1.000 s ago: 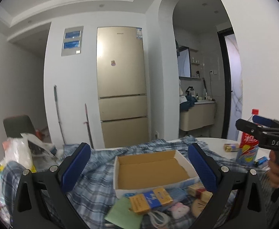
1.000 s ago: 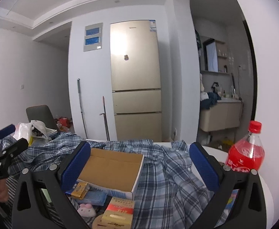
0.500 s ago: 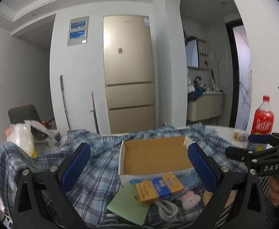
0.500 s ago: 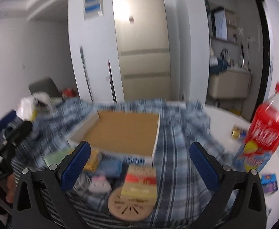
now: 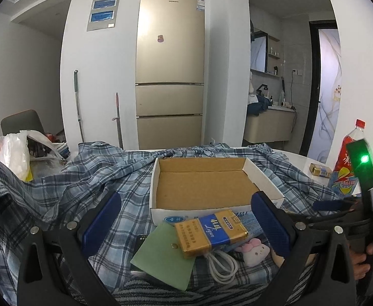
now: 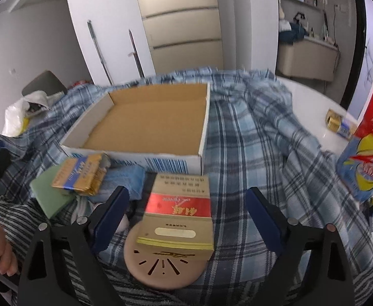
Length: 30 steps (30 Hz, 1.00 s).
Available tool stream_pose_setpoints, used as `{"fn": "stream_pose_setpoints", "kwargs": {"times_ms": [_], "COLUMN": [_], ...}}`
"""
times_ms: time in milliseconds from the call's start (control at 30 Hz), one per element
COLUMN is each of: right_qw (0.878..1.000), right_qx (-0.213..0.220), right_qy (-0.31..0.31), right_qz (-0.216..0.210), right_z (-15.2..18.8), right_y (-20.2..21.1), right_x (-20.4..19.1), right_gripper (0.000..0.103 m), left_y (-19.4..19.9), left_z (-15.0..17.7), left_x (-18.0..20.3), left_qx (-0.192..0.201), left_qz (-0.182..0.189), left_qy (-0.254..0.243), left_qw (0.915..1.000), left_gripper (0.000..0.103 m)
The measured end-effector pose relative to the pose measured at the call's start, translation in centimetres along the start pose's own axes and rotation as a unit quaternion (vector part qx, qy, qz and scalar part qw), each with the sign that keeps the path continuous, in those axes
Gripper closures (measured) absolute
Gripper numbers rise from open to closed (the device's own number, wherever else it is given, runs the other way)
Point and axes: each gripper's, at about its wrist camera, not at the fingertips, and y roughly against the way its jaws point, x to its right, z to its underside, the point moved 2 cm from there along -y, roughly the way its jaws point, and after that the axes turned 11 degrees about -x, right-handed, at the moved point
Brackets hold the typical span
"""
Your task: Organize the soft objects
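Note:
A blue plaid shirt [image 5: 84,178] [image 6: 250,140] lies spread over the table under an empty cardboard box [image 5: 201,186] [image 6: 148,122]. In front of the box are a pink plush toy [image 5: 254,250], a light blue cloth [image 6: 125,178] and a grey striped cloth [image 6: 17,214]. My left gripper [image 5: 186,219] hovers open over a gold-blue pack [image 5: 209,232]. My right gripper [image 6: 187,214] points down with its jaws closing. A red-gold carton [image 6: 178,211] lies between the pads, which do not touch it.
The carton rests on a tan round disc [image 6: 160,267]. A green pouch [image 5: 166,257] and a white cable [image 5: 222,265] lie by the pack. A red soda bottle [image 6: 370,148] and small packs stand at the right. A plastic bag [image 5: 15,153] sits at the left.
Both grippers have sunk toward the table and tipped downward, the right one more. The right jaws have narrowed a little around the red-gold carton.

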Motion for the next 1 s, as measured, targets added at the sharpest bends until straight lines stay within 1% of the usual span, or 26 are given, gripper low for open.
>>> {"fn": "stream_pose_setpoints", "kwargs": {"times_ms": [67,133,233,300,367,400,467,633,700,767,867,933,1000], "right_qw": [1.000,1.000,0.999,0.999,0.998,0.998,0.998,0.999,0.999,1.000,0.997,0.993,0.987], "right_qx": [-0.015,-0.027,-0.037,-0.047,-0.057,-0.060,-0.061,-0.052,-0.040,-0.014,0.061,0.115,0.152], "right_qy": [0.000,0.001,0.005,0.004,0.007,0.007,0.007,0.008,0.007,0.007,0.013,0.024,0.032], "right_qz": [-0.003,0.003,0.006,0.003,-0.003,-0.004,-0.009,-0.012,-0.013,-0.018,-0.036,-0.030,-0.028], "right_z": [0.0,0.1,0.2,0.3,0.3,0.3,0.4,0.4,0.4,0.3,0.6,0.9,1.1], "right_y": [-0.7,-1.2,-1.7,-2.1,-2.5,-2.7,-2.7,-2.3,-1.8,-0.8,2.1,4.1,5.4], "right_x": [-0.1,-0.2,-0.3,-0.4,-0.5,-0.5,-0.5,-0.6,-0.6,-0.7,-1.1,-1.5,-1.9], "right_gripper": [0.013,0.013,0.022,0.025,0.035,0.038,0.047,0.047,0.047,0.047,0.047,0.047,0.047], "left_y": [0.1,0.0,-0.2,-0.3,-0.5,-0.6,-0.6,-0.7,-0.7,-0.7,-0.7,-0.7,-0.5], "left_z": [0.0,-0.1,-0.1,0.0,0.0,0.0,0.0,0.0,0.1,0.1,0.2,0.3,0.3], "left_x": [0.0,-0.1,-0.1,0.0,0.1,0.0,0.0,0.1,0.2,0.2,0.3,0.5,0.7], "left_qx": [0.000,0.000,-0.004,-0.007,-0.011,-0.013,-0.015,-0.020,-0.025,-0.028,-0.031,-0.032,-0.029], "left_qz": [-0.001,-0.002,-0.002,-0.003,-0.007,-0.008,-0.009,-0.004,0.000,0.002,0.010,0.019,0.014], "left_qy": [0.003,0.005,0.003,0.000,0.000,0.001,0.002,-0.002,-0.006,-0.006,-0.007,-0.011,-0.015], "left_qw": [1.0000,1.0000,1.0000,1.0000,0.9999,0.9999,0.9998,0.9998,0.9997,0.9996,0.9995,0.9992,0.9994], "left_gripper": [0.000,0.000,0.000,0.000,0.000,0.000,0.000,0.000,0.000,0.000,0.000,0.000,0.000]}}
